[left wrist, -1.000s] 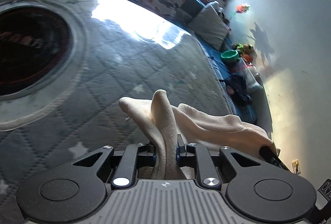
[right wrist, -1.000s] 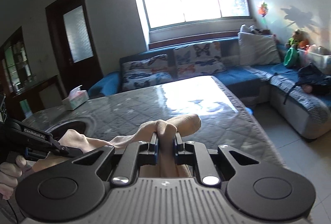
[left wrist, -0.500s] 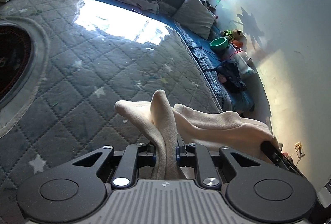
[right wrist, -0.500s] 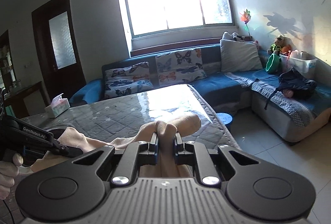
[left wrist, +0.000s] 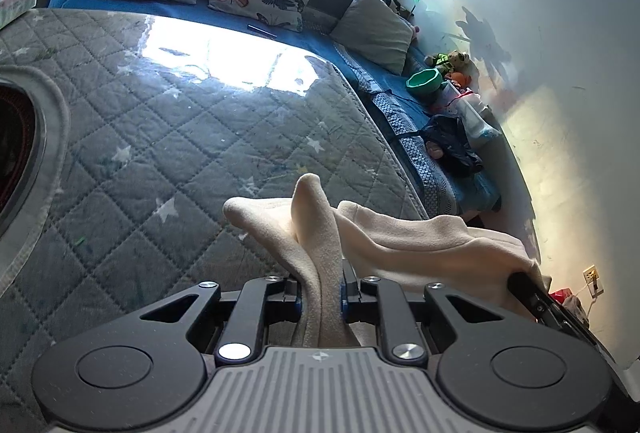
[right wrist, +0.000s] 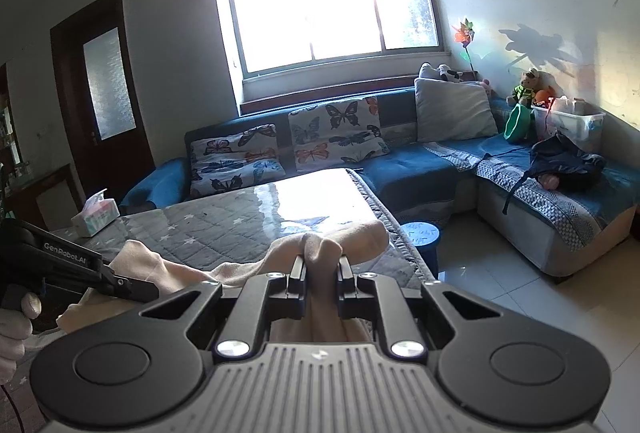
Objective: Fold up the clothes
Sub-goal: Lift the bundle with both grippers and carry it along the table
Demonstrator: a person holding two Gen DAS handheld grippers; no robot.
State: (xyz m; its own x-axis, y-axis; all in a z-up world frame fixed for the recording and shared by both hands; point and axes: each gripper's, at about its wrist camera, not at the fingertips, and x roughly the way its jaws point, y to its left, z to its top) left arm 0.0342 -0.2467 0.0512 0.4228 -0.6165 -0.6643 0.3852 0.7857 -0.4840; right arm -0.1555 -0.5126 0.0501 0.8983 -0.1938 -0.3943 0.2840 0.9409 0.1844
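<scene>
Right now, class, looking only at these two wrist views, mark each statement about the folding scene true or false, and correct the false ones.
1. Both grippers are shut on the cream garment. True: the left gripper and the right gripper each pinch a fold.
2. The tissue box sits on the sofa. False: it stands on the quilted table.
3. The sofa cushions carry butterfly prints. True.
4. The green bowl is on the floor. False: it rests on the sofa by the wall.
</scene>
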